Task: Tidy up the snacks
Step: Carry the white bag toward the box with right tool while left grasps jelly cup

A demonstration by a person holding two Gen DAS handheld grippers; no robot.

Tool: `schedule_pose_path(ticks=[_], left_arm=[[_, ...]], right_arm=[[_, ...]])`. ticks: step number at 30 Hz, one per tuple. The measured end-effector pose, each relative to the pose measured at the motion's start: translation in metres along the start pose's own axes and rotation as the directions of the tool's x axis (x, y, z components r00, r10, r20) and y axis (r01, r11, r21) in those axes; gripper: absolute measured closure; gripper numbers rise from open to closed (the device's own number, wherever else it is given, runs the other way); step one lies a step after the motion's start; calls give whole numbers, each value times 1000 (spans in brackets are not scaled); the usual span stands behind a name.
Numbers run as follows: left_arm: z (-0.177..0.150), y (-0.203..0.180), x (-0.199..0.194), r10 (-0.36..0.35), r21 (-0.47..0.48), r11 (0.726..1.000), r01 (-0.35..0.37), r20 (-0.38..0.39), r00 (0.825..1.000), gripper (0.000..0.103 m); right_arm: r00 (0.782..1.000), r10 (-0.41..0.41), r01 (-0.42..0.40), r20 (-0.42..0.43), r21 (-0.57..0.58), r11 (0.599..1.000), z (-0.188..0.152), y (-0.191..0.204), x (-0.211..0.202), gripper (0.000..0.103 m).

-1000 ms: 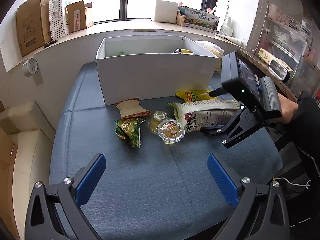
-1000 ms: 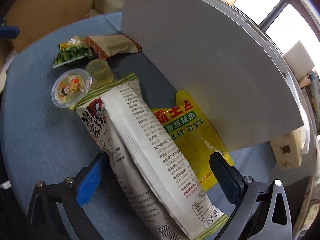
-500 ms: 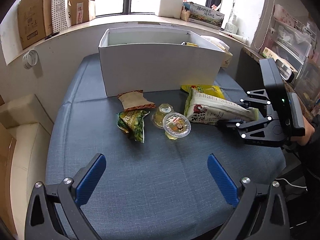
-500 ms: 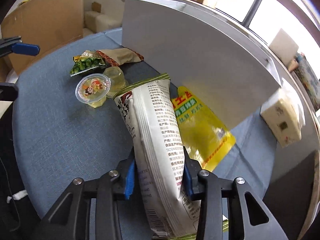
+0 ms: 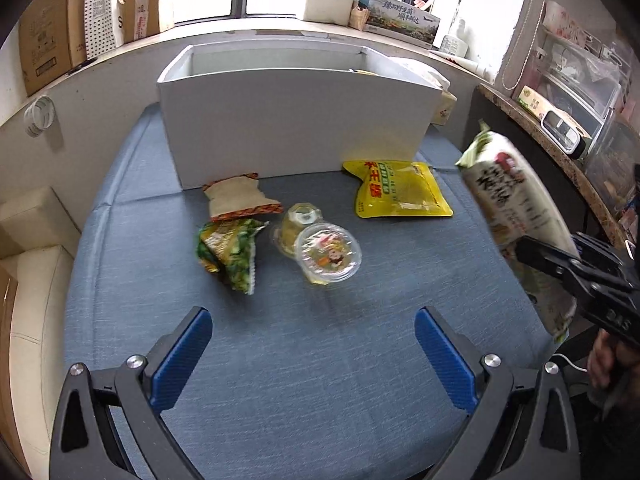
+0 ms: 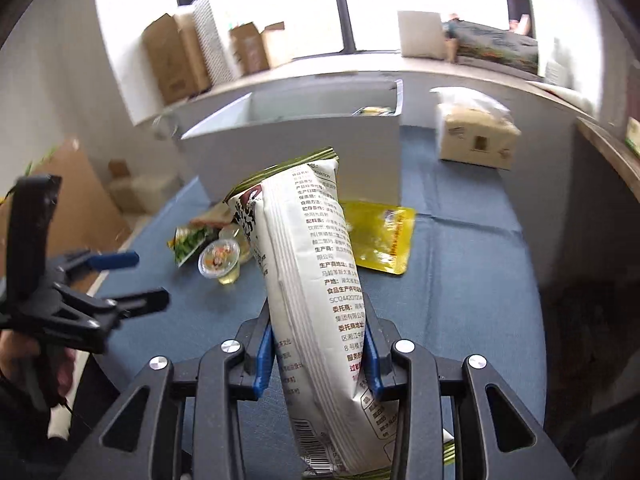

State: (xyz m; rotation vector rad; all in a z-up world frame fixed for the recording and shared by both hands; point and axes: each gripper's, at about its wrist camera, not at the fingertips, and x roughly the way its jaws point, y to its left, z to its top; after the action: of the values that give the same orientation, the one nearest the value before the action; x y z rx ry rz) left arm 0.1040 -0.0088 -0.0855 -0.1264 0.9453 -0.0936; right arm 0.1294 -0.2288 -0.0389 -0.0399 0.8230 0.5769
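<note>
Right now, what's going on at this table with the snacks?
A person is sorting snacks. The right gripper is shut on a tall white snack bag with a green edge, held above the blue tablecloth. The left gripper is open and empty. A flat yellow pouch, two clear jelly cups and two small packets lie in front of the white open box.

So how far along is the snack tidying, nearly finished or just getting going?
Roughly midway, I'd guess. Done: at least one packet already lies inside the white box. In hand: the right hand-held gripper is clamped on the tall white snack bag, lifted off the table. Left: the yellow pouch, two jelly cups, a green packet and a brown packet. The left hand-held gripper is open, holding nothing.
</note>
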Motion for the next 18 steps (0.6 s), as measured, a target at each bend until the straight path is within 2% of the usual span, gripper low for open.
schedule_pose_path(ticks=[3, 5, 15, 18], left_arm=[[9, -14, 11, -1, 22, 1000, 1, 2, 1000, 0], [15, -22, 20, -7, 36, 999, 6, 9, 1000, 0], [34, -34, 70, 69, 17, 997, -69, -26, 997, 1], [34, -32, 82, 112, 13, 994, -111, -42, 993, 32]], right_arm=[[999, -7, 4, 40, 66, 998, -4, 0, -9, 64], [1000, 3, -6, 31, 72, 997, -7, 1, -12, 64], [1000, -4, 1, 29, 103, 995, -13, -9, -15, 64], [1000, 3, -5, 17, 103, 995, -14, -10, -10, 64]])
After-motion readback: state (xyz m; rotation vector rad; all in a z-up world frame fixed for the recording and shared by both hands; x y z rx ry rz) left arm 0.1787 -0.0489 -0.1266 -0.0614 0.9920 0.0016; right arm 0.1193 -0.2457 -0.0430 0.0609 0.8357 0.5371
